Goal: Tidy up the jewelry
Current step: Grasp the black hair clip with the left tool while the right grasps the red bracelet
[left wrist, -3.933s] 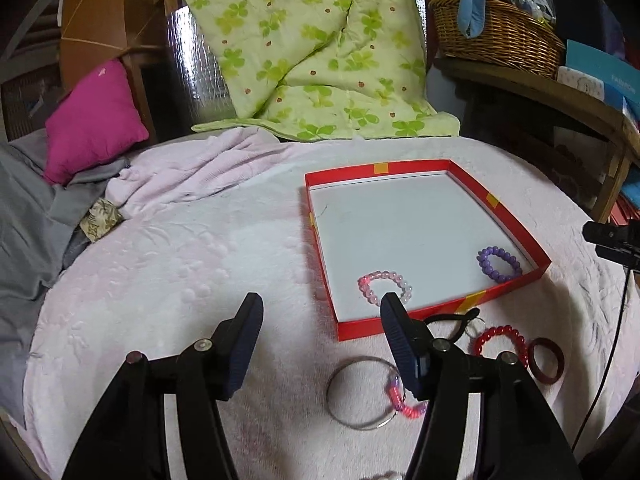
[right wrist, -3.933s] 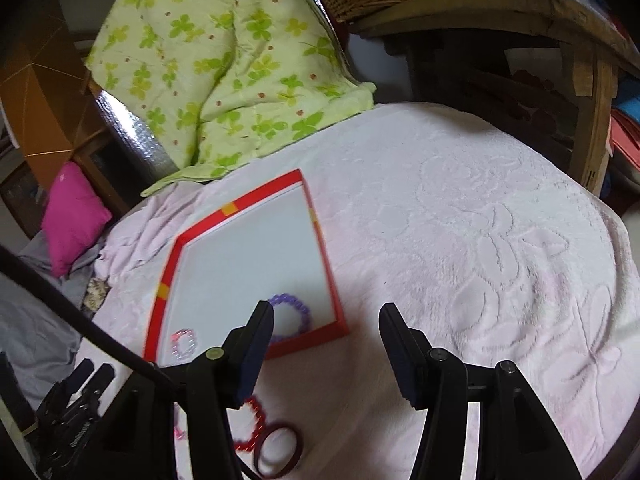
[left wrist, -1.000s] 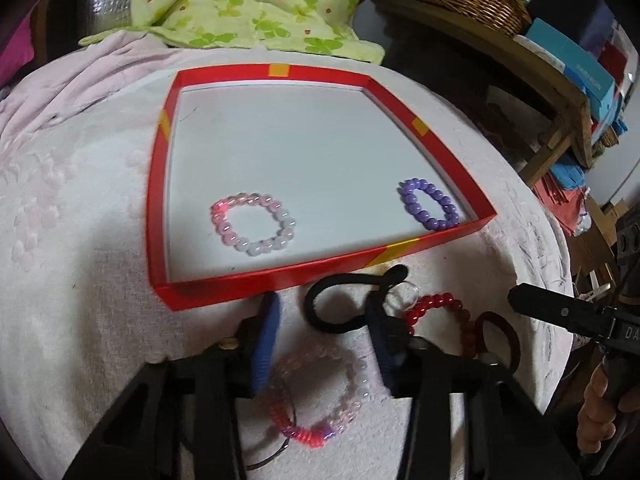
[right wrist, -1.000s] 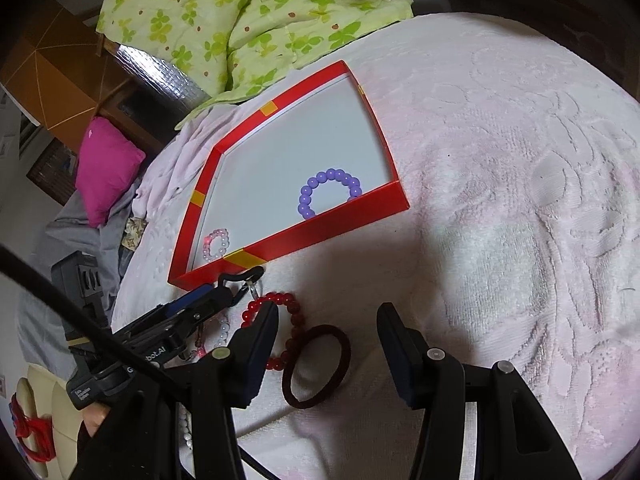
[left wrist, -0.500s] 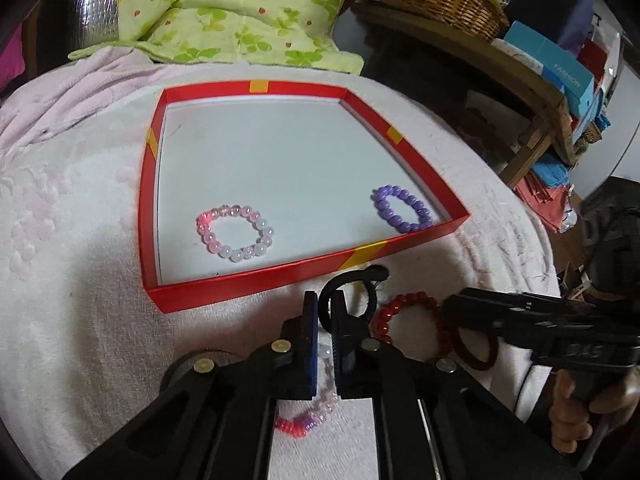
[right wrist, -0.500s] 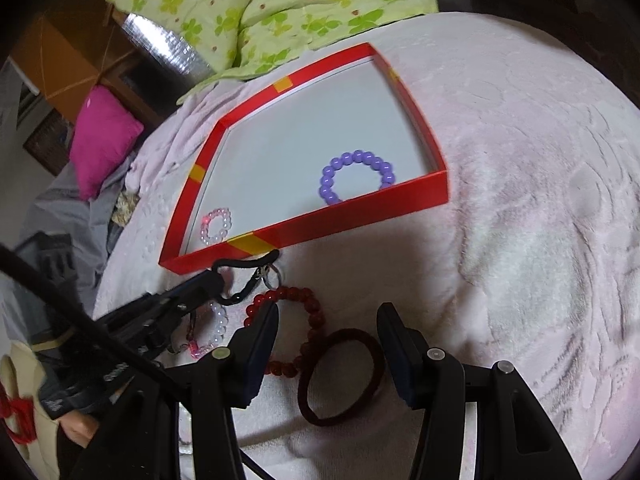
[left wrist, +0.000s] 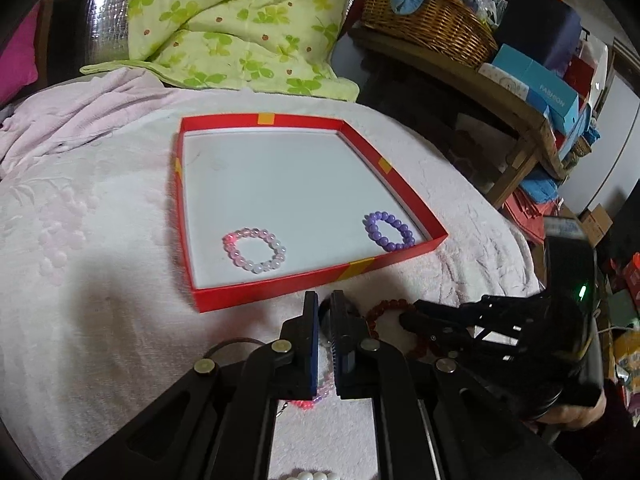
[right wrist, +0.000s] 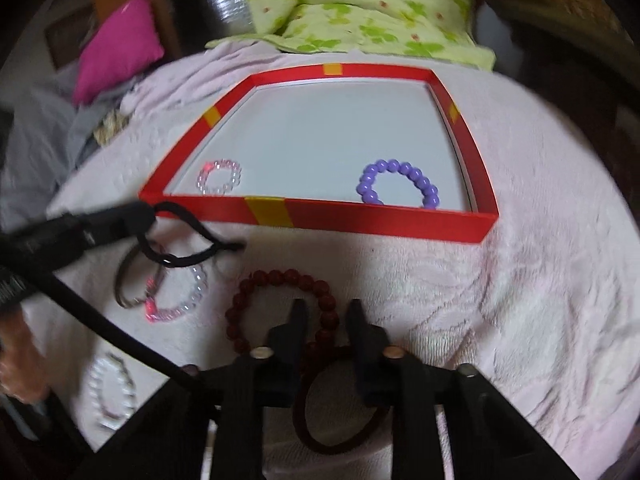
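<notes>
A red-rimmed tray (left wrist: 280,280) (right wrist: 360,218) lies on the pink blanket and holds a pale pink bead bracelet (left wrist: 255,250) (right wrist: 219,176) and a purple bead bracelet (left wrist: 387,230) (right wrist: 398,182). My left gripper (left wrist: 325,300) (right wrist: 140,216) is shut on a black cord loop (right wrist: 180,236) just in front of the tray. My right gripper (right wrist: 326,310) (left wrist: 408,322) has its jaws narrowly apart over the edge of a dark red bead bracelet (right wrist: 280,304). A maroon hair band (right wrist: 320,412) lies beneath it.
A pink-and-clear bead bracelet (right wrist: 176,300), a thin metal bangle (right wrist: 124,276) and a white bead bracelet (right wrist: 108,396) lie on the blanket (left wrist: 100,280) left of my right gripper. A green quilt (left wrist: 224,24) and a wicker basket (left wrist: 428,20) stand behind.
My left gripper has closed on the black cord loop and lifted slightly. My right gripper has moved forward over the dark red bracelet and its jaws have narrowed.
</notes>
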Demonstrator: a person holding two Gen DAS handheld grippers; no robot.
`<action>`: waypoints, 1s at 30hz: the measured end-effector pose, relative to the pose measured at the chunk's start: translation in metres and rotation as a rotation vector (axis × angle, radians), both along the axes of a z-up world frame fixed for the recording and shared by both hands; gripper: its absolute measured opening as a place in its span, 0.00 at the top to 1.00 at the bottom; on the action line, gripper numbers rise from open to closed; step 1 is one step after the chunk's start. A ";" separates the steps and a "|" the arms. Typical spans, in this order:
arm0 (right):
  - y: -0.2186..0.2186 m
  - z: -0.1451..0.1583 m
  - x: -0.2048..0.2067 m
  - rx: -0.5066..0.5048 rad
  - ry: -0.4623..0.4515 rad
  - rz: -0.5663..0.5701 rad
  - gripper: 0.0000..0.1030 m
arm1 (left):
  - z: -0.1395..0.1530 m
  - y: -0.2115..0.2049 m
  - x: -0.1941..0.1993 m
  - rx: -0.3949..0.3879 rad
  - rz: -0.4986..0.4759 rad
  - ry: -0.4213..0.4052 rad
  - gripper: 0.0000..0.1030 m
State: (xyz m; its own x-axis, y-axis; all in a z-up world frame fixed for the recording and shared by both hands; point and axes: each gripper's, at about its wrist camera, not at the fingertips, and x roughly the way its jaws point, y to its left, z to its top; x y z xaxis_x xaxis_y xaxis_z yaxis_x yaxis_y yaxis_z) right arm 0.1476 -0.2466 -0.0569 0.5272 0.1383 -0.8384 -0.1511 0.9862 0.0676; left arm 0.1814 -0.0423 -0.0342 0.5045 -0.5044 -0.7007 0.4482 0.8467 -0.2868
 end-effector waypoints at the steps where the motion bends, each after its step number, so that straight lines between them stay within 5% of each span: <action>1: 0.004 0.000 -0.001 -0.027 -0.010 0.010 0.90 | 0.002 0.003 0.000 -0.005 0.005 -0.004 0.94; 5: 0.011 0.002 -0.005 -0.086 -0.046 0.026 0.90 | 0.007 0.010 -0.001 -0.022 0.012 -0.017 0.94; 13: -0.008 0.019 -0.008 0.011 -0.098 -0.032 0.90 | 0.000 0.027 0.010 0.008 0.056 0.027 0.94; 18: -0.021 0.021 -0.006 0.041 -0.096 -0.097 0.90 | -0.008 0.020 0.010 0.038 0.025 0.054 0.78; 21: -0.024 0.020 -0.005 0.059 -0.085 -0.106 0.90 | -0.011 0.007 0.005 0.091 -0.021 0.024 0.55; 30: -0.028 0.017 -0.006 0.082 -0.064 -0.117 0.90 | -0.033 -0.016 0.010 0.210 -0.067 0.016 0.53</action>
